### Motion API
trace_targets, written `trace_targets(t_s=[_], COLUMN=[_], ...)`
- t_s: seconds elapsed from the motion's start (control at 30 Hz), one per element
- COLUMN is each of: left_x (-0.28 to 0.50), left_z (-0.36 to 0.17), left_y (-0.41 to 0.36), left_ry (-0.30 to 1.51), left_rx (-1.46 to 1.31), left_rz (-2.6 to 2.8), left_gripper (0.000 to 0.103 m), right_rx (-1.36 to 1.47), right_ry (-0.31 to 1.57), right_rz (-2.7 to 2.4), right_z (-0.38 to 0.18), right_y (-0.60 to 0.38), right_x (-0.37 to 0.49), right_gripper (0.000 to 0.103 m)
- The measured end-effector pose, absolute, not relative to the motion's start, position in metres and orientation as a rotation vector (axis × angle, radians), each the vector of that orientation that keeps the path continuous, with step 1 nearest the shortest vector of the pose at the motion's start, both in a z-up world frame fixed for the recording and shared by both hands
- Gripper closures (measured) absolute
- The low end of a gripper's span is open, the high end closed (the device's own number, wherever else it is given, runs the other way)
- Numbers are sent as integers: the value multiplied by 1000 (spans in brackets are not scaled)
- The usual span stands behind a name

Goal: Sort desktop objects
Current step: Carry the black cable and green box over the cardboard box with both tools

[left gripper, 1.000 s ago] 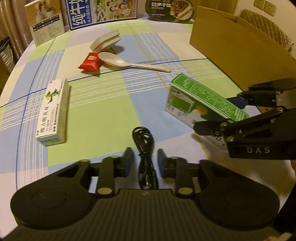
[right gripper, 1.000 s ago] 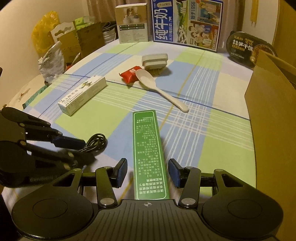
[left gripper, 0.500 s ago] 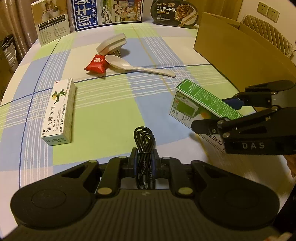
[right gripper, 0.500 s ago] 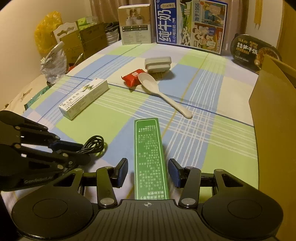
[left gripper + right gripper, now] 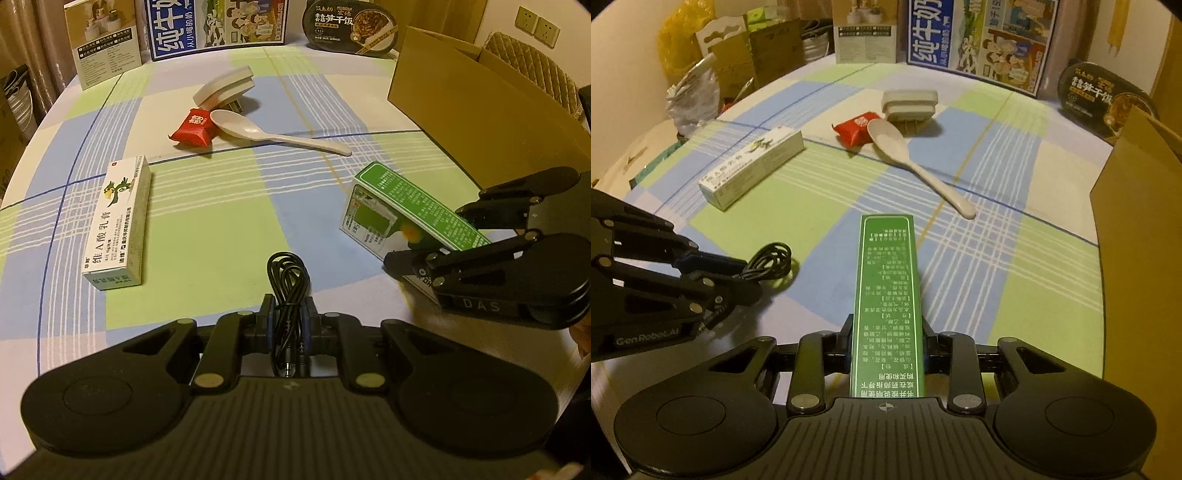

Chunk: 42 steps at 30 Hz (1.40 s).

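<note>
My left gripper [image 5: 288, 317] is shut on a coiled black cable [image 5: 289, 280], whose loop sticks out ahead over the checked tablecloth; the cable also shows in the right wrist view [image 5: 772, 260]. My right gripper [image 5: 886, 343] is shut on a long green medicine box [image 5: 888, 295], seen from the side in the left wrist view [image 5: 402, 214]. A white ointment box [image 5: 120, 221], a red candy packet [image 5: 194, 126], a white spoon [image 5: 273, 134] and a white plug adapter [image 5: 225, 88] lie farther back.
An open cardboard box [image 5: 480, 110] stands at the right [image 5: 1141, 229]. A blue milk carton [image 5: 214, 26], a small white box [image 5: 105, 40] and a black instant-rice bowl [image 5: 351, 26] line the far edge. Bags and cartons [image 5: 701, 85] sit beyond the table's left side.
My left gripper closed on the black cable and lifted it slightly. My right gripper closed on the green box in the last half second.
</note>
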<state>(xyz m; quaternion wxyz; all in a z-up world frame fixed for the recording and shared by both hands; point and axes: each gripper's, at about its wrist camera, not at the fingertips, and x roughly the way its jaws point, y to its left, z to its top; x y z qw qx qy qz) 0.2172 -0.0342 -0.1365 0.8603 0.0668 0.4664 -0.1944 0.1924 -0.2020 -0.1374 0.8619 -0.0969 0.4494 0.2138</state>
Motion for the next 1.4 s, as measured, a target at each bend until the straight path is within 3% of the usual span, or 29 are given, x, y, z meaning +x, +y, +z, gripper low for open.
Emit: trace_targets(t_s=[0.87, 1.4], left_x=[208, 162], left_z=[-120, -75], left_y=[-47, -73], left_ry=[958, 904], left_rx=[140, 81], left_rz=[-423, -435], left_gripper=[92, 92], right_rx=[-62, -20], right_ry=[880, 762], right_rz=[368, 310], right_z=[-106, -35], right_y=[-230, -258], right_x=[162, 116], right_gripper=[76, 76])
